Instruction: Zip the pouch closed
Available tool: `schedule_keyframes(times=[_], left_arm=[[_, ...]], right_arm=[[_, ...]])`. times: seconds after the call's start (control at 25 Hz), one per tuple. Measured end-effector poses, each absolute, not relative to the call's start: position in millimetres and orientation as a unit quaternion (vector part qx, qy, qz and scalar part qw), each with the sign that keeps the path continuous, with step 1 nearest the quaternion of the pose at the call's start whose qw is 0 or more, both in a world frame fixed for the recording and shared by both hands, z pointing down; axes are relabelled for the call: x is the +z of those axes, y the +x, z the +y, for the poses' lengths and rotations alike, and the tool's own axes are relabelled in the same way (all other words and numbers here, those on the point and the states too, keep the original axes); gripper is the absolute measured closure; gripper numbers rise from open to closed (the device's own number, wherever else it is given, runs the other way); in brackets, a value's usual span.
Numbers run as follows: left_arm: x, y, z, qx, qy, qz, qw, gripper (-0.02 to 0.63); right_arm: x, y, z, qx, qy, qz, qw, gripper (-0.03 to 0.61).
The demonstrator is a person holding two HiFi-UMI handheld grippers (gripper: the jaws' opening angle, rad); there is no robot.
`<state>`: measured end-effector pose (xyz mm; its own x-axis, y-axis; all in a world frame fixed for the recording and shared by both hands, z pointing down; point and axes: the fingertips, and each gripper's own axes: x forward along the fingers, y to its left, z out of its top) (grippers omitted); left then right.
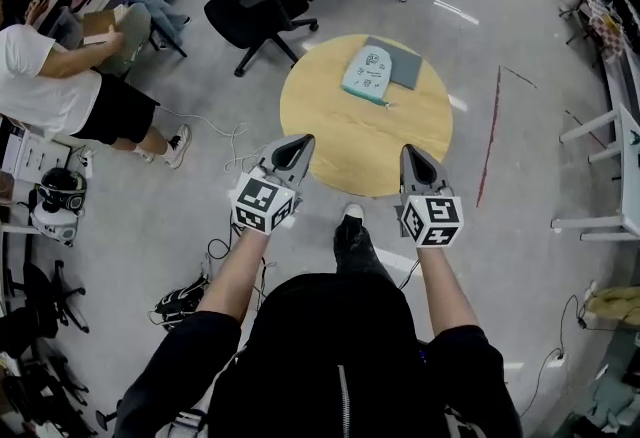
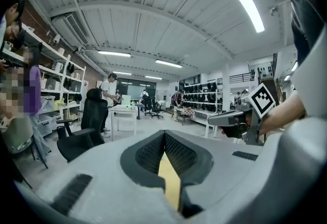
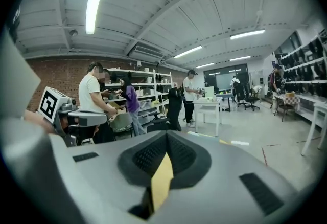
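A light teal pouch lies flat on the far part of the round wooden table, with a grey flat piece against its right side. My left gripper hovers over the table's near left edge, shut and holding nothing. My right gripper hovers over the near right edge, also shut and holding nothing. Both are well short of the pouch. In the left gripper view the jaws meet at their tips; in the right gripper view they do too. Neither gripper view shows the pouch.
A black office chair stands beyond the table at the left. A seated person is at the far left. Cables lie on the floor by my left leg. White table legs stand at the right, past a red floor line.
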<state>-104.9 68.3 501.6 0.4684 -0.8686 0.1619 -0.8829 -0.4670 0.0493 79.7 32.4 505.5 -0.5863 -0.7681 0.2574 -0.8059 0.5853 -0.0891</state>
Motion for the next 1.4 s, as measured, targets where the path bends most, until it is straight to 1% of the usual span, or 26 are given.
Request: schedule_keyframes(times=[0.28,0.56,1.0,1.4], left_arm=[[496,-90,-34,0.061,0.843,-0.530,0.069,0.609],[502,-96,-95,0.062,0.827,-0.552,0.082,0.609],[524,-106,-143,0.074,0.832,-0.539,0.111,0.609],[570,-106,-150,0.090,0.830,-0.526,0.161,0.609]], right_arm=[[507,88,-78,0.098,0.415,-0.898,0.112,0.577],[520,80,-149,0.095,0.381,-0.910,0.135,0.576],[561,71,-192,0.103,0.368,-0.905,0.185,0.576],[660,80,-192,0.162,0.354,-0.878,0.278,0.575]])
